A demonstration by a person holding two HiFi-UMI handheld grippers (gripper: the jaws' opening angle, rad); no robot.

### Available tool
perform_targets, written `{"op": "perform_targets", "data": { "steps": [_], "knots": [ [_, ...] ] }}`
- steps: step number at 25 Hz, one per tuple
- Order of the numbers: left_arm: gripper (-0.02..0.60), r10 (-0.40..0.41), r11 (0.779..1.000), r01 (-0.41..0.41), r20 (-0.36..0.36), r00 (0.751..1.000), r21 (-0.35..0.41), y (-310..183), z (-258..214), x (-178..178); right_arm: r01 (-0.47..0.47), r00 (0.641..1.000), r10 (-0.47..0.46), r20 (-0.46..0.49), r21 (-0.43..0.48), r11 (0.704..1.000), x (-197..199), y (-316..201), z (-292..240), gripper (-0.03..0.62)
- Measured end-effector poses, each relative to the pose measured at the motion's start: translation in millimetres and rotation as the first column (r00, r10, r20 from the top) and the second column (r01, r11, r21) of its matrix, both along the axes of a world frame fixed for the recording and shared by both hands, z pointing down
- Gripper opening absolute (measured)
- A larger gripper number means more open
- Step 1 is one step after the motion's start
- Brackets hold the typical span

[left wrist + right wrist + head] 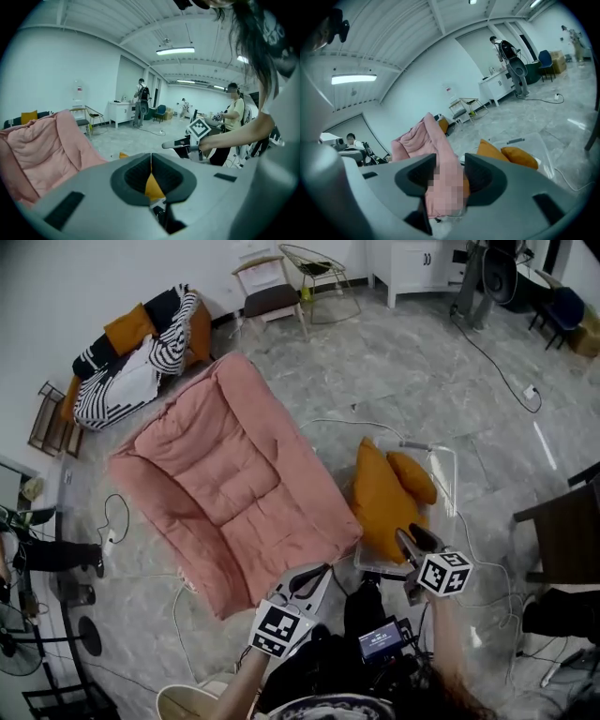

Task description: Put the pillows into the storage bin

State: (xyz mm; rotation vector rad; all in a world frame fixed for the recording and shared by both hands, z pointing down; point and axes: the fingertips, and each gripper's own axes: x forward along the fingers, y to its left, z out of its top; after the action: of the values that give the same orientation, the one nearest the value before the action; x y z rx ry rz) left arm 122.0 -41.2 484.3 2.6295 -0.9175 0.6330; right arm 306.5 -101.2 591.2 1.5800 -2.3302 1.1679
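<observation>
Two orange pillows, a large one [380, 498] and a smaller one [412, 476], lie in the clear storage bin [448, 474] on the floor to the right of the pink sofa. The right gripper view shows them too, the large [490, 149] and the small [520, 157]. My right gripper [411, 538] hovers just above the bin's near edge, jaws open with nothing between them [450, 161]. My left gripper [323, 568] hangs left of the bin near the sofa's corner, its jaws shut and empty [151, 157].
The pink sofa [230, 474] fills the middle of the floor. A second sofa at the far left carries an orange cushion [128, 327] and striped ones [178, 329]. Chairs [270, 292] stand at the back, a dark chair [562, 531] at right. Cables cross the floor. People stand in the background.
</observation>
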Motion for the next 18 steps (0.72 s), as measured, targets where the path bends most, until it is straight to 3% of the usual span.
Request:
{"op": "perform_targets", "data": {
  "steps": [5,11,18],
  "knots": [
    [0.014,-0.052,0.999,0.052,0.016,0.999,0.007,87,-5,-81,0.021,0.999,-0.022,0.029,0.041,0.999,-80,93,-41,0.181],
    [0.014,-0.184,0.981,0.183,-0.002,0.983,-0.070,184,9,-172,0.069,0.997,-0.070,0.016,0.073,0.995,-144,171,-74,0.178],
    [0.014,-0.263,0.960,0.259,-0.021,0.965,-0.105,245,20,-207,0.137,0.990,-0.138,-0.004,0.117,0.984,-177,221,-114,0.173]
  ]
}}
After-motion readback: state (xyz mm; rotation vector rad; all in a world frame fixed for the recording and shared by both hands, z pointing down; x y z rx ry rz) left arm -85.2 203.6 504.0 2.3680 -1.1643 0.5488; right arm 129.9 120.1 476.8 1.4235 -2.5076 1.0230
